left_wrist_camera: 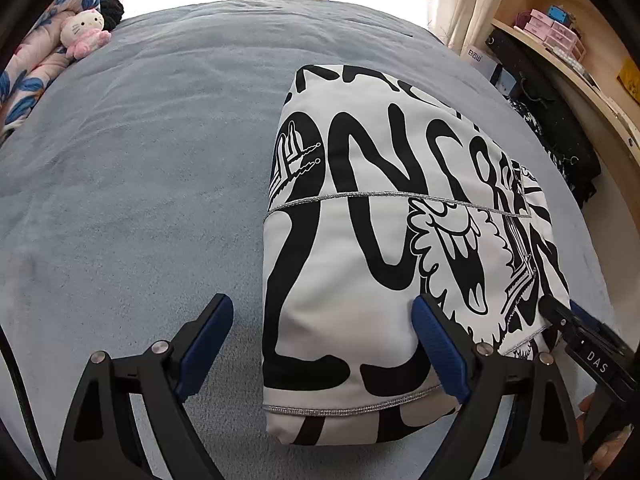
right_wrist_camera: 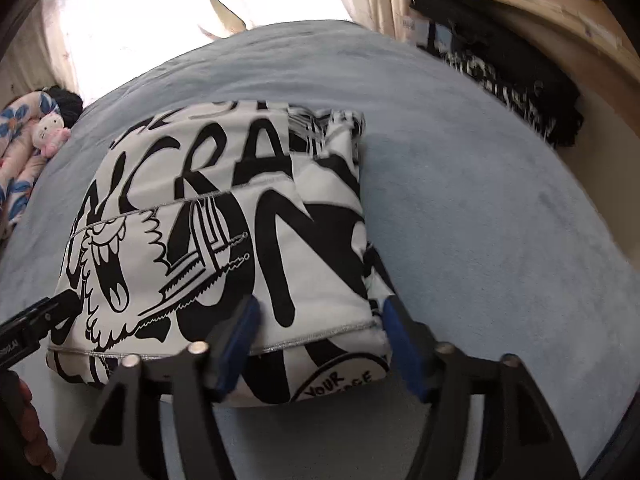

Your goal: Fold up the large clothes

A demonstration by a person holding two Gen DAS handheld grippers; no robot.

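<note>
Now, through your left wrist camera, the folded garment (left_wrist_camera: 384, 248), white with bold black lettering and cartoon print, lies on the grey-blue bedspread (left_wrist_camera: 140, 168), right of centre. Your left gripper (left_wrist_camera: 324, 344) stands wide open with nothing clamped: its left finger hangs over bare bedspread, its right finger over the garment's near left part, so the folded left edge runs between them. At the far right edge you see the tip of your right gripper (left_wrist_camera: 560, 312) at the garment's near right corner. A pink plush cat (left_wrist_camera: 86, 32) sits at the far left, beside a floral quilt (left_wrist_camera: 32, 76).

Next, through your right wrist camera, slightly blurred, the garment (right_wrist_camera: 224, 240) fills the middle. Your right gripper (right_wrist_camera: 320, 340) is parted, its pads either side of the near right corner; whether they touch the cloth cannot be told. Your left gripper (right_wrist_camera: 44, 316) shows at the left edge.
</note>
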